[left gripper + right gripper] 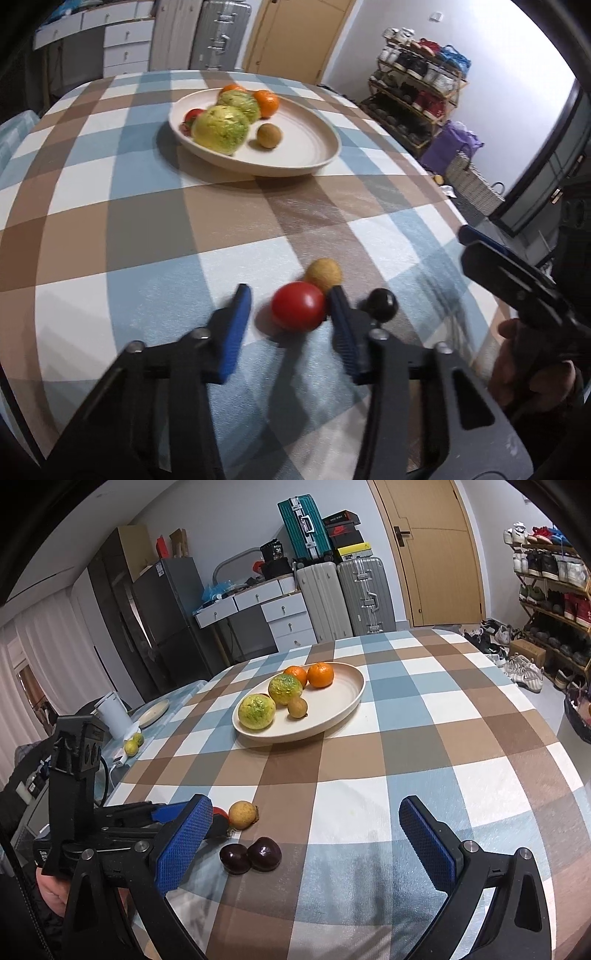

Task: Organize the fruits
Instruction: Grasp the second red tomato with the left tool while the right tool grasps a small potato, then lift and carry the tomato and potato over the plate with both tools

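A beige oval plate [317,147] [347,698] at mid-table holds two yellow-green fruits [221,128] [256,711], two oranges [266,103] [320,674], a small brown fruit [269,135] [297,707] and something red [192,115]. Near me on the cloth lie a red tomato [298,305], a tan fruit [324,274] [242,814] and two dark purple fruits [382,304] [249,854]. My left gripper [290,312] is open, its fingers on either side of the tomato. My right gripper [306,829] is open and empty, above the cloth right of the dark fruits.
The checked tablecloth [424,738] covers a round table. A side surface at left holds a small plate [155,712], a white pot and yellow-green fruits [133,744]. Suitcases, drawers, a door and a shoe rack [550,602] stand beyond the table.
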A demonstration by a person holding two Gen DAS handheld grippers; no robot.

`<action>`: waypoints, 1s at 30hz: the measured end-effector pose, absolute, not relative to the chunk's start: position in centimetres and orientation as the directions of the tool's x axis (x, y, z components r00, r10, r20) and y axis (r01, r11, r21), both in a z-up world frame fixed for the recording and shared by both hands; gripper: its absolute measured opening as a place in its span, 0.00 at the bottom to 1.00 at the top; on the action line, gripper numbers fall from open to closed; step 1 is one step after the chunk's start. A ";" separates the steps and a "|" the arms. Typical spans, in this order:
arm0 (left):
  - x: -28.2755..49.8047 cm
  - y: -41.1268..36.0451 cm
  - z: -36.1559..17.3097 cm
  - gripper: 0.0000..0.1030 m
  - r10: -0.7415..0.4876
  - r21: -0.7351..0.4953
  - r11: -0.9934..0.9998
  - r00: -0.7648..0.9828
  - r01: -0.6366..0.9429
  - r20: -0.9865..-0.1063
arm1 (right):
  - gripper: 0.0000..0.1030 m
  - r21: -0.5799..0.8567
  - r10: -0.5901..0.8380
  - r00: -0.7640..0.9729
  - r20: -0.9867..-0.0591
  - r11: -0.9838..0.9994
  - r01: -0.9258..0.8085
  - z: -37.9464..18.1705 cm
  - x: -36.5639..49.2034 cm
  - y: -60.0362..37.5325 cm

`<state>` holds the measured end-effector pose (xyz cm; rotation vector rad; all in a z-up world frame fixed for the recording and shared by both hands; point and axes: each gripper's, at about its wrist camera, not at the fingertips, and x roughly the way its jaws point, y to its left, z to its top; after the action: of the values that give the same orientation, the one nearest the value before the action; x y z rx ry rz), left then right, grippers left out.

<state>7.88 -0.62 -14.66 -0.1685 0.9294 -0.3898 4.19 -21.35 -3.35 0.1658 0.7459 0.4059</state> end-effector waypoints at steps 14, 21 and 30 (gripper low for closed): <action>6.6 2.1 -12.3 0.28 -0.402 -0.330 0.915 0.606 0.233 -0.686 | 1.00 0.310 0.454 0.620 -0.639 0.891 -0.333 -3.4 4.6 -20.2; 5.9 5.1 -10.5 0.28 -0.370 -0.328 0.924 0.671 0.196 -0.643 | 1.00 0.327 0.485 0.567 -0.666 0.873 -0.363 -4.3 5.6 -18.3; 5.5 7.5 -10.9 0.28 -0.363 -0.343 0.924 0.677 0.171 -0.640 | 0.98 0.322 0.502 0.496 -0.708 0.855 -0.406 -6.1 7.0 -14.9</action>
<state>5.50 7.53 -10.88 -0.2655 0.7725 -0.3040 7.05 -14.93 -6.05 0.1177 0.8964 0.5512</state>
